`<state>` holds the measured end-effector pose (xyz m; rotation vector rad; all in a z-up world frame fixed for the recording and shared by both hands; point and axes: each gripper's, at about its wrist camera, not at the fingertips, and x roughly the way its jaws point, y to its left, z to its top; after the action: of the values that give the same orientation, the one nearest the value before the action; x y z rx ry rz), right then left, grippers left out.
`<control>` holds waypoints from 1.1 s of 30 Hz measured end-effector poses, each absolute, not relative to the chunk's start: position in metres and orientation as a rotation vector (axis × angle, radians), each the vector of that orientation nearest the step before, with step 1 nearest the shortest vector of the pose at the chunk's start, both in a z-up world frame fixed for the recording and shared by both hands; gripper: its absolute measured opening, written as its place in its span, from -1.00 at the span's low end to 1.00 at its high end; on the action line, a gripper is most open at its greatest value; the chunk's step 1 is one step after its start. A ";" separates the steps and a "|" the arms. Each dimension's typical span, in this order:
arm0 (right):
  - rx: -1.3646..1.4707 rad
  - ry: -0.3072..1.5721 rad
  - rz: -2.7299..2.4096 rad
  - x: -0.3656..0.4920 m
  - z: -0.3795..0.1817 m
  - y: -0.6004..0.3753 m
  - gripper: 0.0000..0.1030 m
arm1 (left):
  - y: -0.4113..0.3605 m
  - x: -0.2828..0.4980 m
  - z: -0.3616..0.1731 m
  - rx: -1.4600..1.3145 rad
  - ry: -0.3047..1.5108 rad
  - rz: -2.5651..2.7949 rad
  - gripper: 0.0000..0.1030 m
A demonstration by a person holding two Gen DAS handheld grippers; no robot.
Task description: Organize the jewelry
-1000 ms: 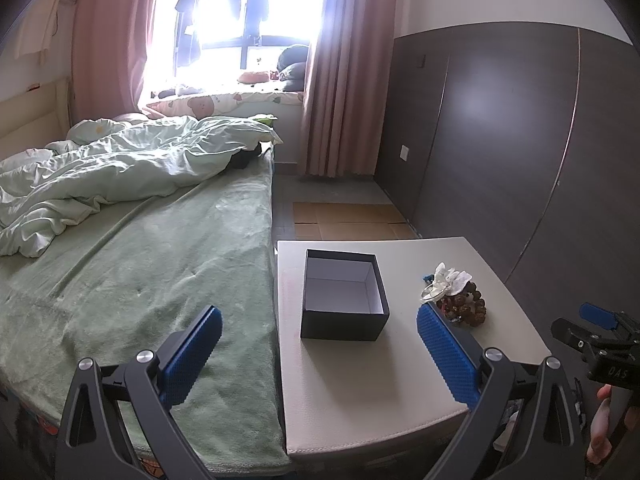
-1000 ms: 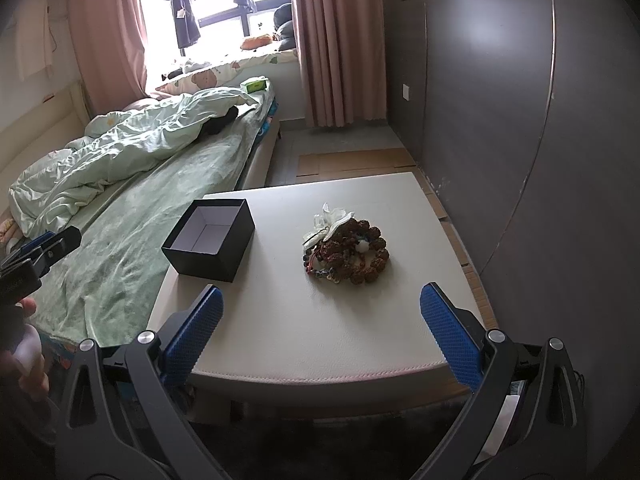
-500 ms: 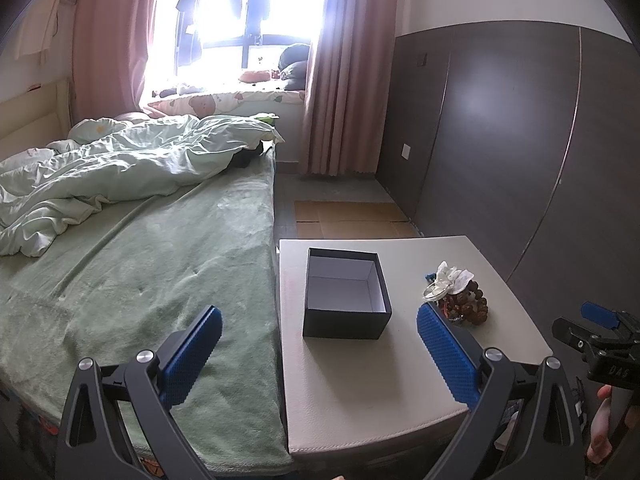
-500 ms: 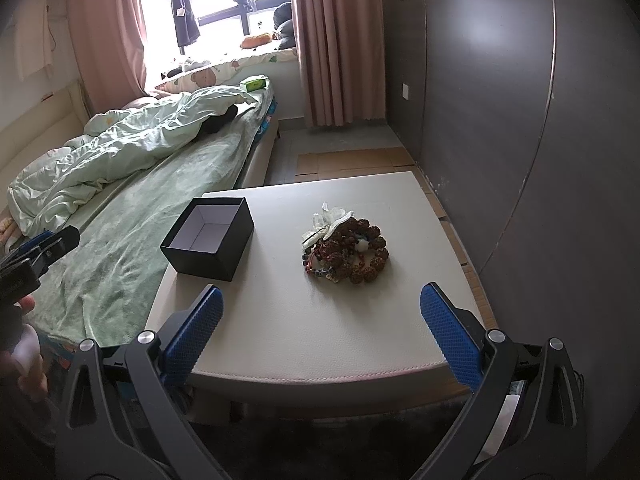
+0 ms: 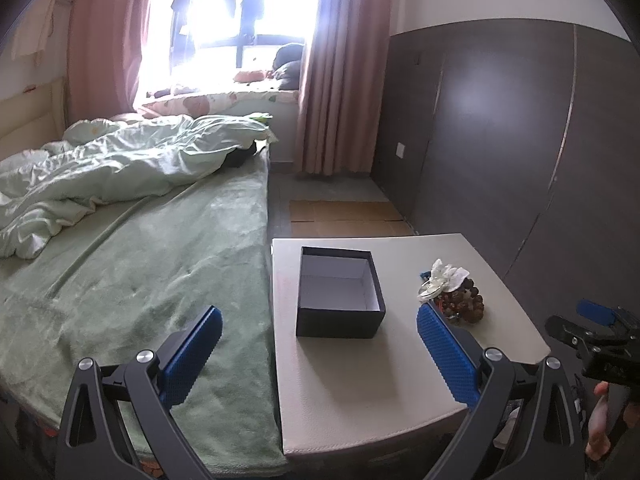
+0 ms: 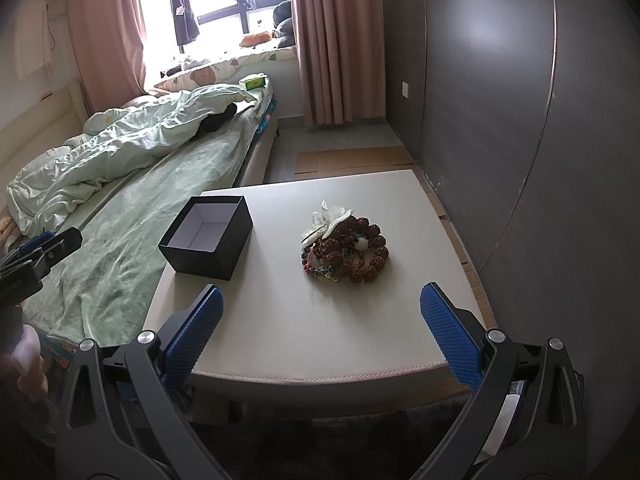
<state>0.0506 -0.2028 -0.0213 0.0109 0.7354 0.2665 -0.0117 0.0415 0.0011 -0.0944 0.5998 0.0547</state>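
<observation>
Both my grippers, left (image 5: 316, 344) and right (image 6: 320, 320), spread wide, empty. Jewelry pile (image 6: 346, 246) at frame centre on table (image 6: 320, 340), well apart from open box (image 6: 208, 236) at left. Beads look light, loose, tangle-prone, probably several strands; pinch outer bead ring.

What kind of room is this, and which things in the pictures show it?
Most likely a home bedroom. A bed with a crumpled pale green duvet fills one side, pink curtains frame the window, and clothes hang at the glass. A low white table stands beside the bed.
</observation>
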 end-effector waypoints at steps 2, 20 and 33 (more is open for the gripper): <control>0.005 0.736 0.263 0.052 -0.022 -0.202 0.91 | 0.039 -0.006 -0.001 -0.083 0.620 0.057 0.84; -0.004 0.744 0.256 0.062 -0.023 -0.198 0.91 | 0.043 0.004 -0.001 -0.102 0.630 0.067 0.84; -0.009 0.745 0.255 0.061 -0.023 -0.197 0.91 | 0.042 0.003 -0.001 -0.100 0.630 0.067 0.84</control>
<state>0.0614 -0.1972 -0.0233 -0.0086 0.7453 0.2551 0.0034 0.0419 -0.0006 -0.1000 0.6304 0.0668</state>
